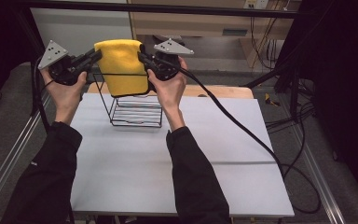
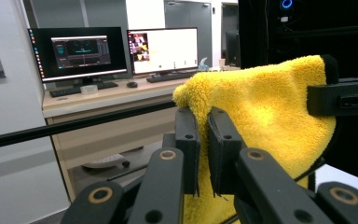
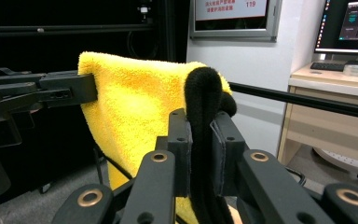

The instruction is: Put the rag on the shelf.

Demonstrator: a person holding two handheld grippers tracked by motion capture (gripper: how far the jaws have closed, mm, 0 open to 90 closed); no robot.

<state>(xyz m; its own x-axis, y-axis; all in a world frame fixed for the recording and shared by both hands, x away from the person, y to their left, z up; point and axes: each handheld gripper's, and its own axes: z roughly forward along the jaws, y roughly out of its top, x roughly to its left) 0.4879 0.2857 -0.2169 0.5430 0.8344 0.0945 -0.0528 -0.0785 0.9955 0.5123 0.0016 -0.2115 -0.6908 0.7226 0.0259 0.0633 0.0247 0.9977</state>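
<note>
A fluffy yellow towel (image 1: pixel 122 66) with a black edge hangs folded, stretched above the wire rack (image 1: pixel 136 111) near the table's (image 1: pixel 177 158) far edge, its upper corners pinched by the left gripper (image 1: pixel 97 55) and right gripper (image 1: pixel 142 58).

Dim room, dark edges, soft focus

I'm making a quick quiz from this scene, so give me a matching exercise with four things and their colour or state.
1. towel
2. wire rack
3. left gripper
4. table

a. white, flat
b. yellow, draped over the rack's top
c. shut on the towel's left edge
d. black, standing on the table

Pairs: 1-b, 2-d, 3-c, 4-a
</note>
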